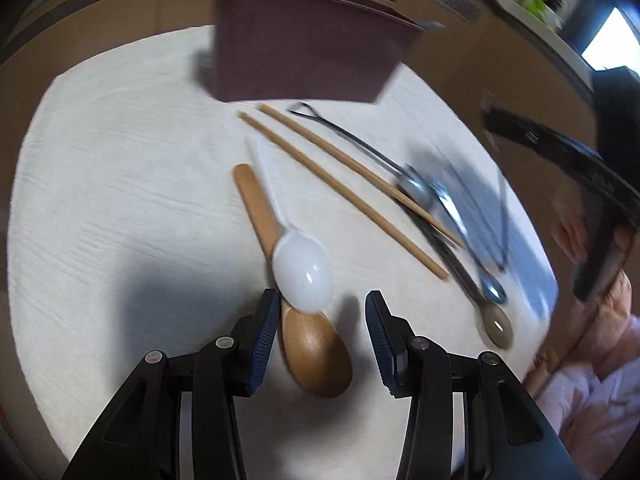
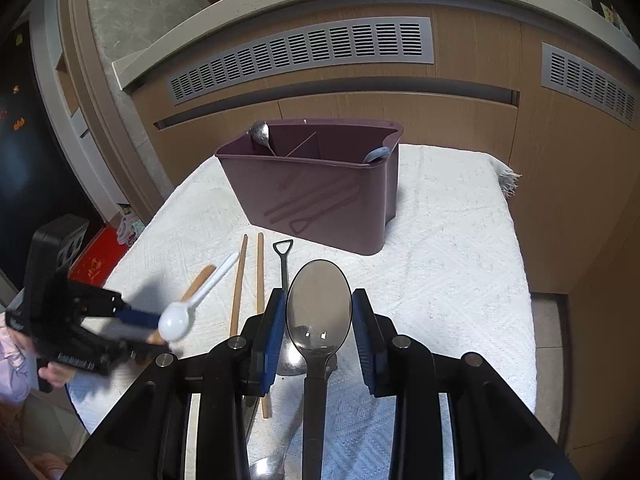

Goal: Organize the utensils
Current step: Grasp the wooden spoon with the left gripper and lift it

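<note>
A dark metal spoon [image 2: 319,312] with a glossy oval bowl sat clamped between the pads of the right gripper [image 2: 319,330], its long axis running along the fingers, bowl pointing forward toward the maroon caddy [image 2: 316,196] on the white cloth [image 2: 448,240]. The left gripper [image 1: 322,322] hovered with jaws open and empty astride a wooden spoon [image 1: 316,352], a white plastic spoon [image 1: 302,266] lying across it. Two chopsticks [image 1: 344,196] lay side by side nearby, angled toward the caddy.
</note>
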Tool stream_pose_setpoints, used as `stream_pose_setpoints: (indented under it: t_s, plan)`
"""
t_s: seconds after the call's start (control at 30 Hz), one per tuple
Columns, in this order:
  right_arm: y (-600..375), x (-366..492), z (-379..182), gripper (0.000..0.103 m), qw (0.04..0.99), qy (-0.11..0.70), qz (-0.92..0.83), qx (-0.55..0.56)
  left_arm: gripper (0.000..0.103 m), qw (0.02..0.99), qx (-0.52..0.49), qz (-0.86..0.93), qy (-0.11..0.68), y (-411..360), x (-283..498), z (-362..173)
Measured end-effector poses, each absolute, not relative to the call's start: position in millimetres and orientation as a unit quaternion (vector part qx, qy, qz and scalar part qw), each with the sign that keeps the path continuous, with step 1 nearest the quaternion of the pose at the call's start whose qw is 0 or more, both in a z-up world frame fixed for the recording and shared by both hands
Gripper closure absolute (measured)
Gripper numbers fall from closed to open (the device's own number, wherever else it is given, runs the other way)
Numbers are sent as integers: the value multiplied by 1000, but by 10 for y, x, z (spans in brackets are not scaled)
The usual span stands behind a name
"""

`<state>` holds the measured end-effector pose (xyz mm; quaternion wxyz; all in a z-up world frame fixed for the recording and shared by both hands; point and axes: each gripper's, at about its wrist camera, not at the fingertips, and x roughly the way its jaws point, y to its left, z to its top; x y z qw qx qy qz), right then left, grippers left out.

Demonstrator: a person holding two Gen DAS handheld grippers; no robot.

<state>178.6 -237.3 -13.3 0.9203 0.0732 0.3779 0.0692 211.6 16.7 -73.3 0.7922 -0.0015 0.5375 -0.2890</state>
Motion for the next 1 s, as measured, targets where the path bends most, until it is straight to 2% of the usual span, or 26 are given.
stream_pose_setpoints:
  t_s: [0.2, 0.33, 0.53, 0.63, 0.7, 1.0]
  plan:
    - [-2314, 1756, -100, 73, 924, 371, 72, 62, 58, 827, -46, -187, 529, 331, 2322, -582]
    - [-2297, 1719, -91, 73, 925, 368, 75, 58, 67, 818, -43, -159, 551, 307, 2515, -666]
    - [-2292, 1693, -108, 73, 924, 370, 75, 59, 71, 816, 30, -151, 557, -44, 2614, -709]
    - [-2287, 1675, -97, 73, 925, 369, 72, 54, 80, 820, 73, -147, 549, -137, 2582, -699]
    - [-2286, 1659, -88, 73, 927, 365, 69, 54, 91, 823, 72, -143, 544, -117, 2553, -682]
    - [-2260, 1503, 21, 73, 935, 342, 68, 58, 92, 893, -40, -147, 424, 140, 1968, -197]
